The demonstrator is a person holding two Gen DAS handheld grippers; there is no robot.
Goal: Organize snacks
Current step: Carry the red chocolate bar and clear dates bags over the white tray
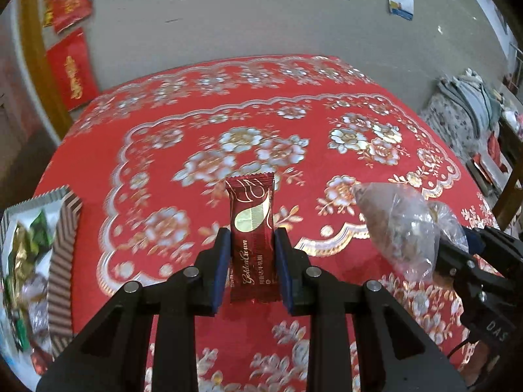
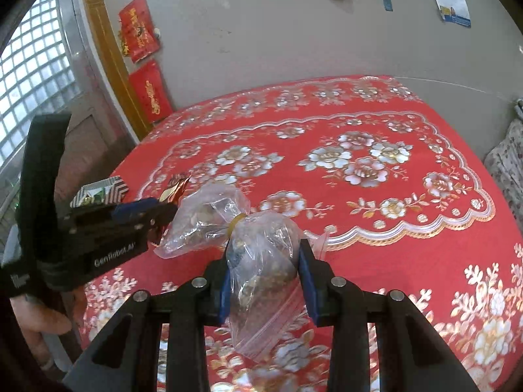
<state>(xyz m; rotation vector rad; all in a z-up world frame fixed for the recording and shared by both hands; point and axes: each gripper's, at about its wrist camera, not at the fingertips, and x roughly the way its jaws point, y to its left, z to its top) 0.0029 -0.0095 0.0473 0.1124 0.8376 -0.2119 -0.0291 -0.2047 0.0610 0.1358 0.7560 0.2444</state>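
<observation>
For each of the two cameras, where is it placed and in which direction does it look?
Left wrist: on the left gripper, facing down over the red tablecloth; its fingers clamp a dark red snack packet.
Right wrist: on the right gripper, facing the same cloth; its fingers clamp a clear plastic bag; a hand shows.
Shared: each view shows the other gripper, the bag and the striped snack box.

Counts by kind — two grippers: left gripper (image 1: 251, 268), right gripper (image 2: 266, 281). One dark-red wrapped snack bar (image 1: 252, 238). One clear plastic bag (image 2: 261, 261) of snacks, tied with one rubber band (image 2: 236, 222). One striped tray (image 1: 62, 261) of mixed wrapped sweets — number not countable. One red floral tablecloth (image 1: 327, 124). Two red wall hangings (image 2: 139, 29).
</observation>
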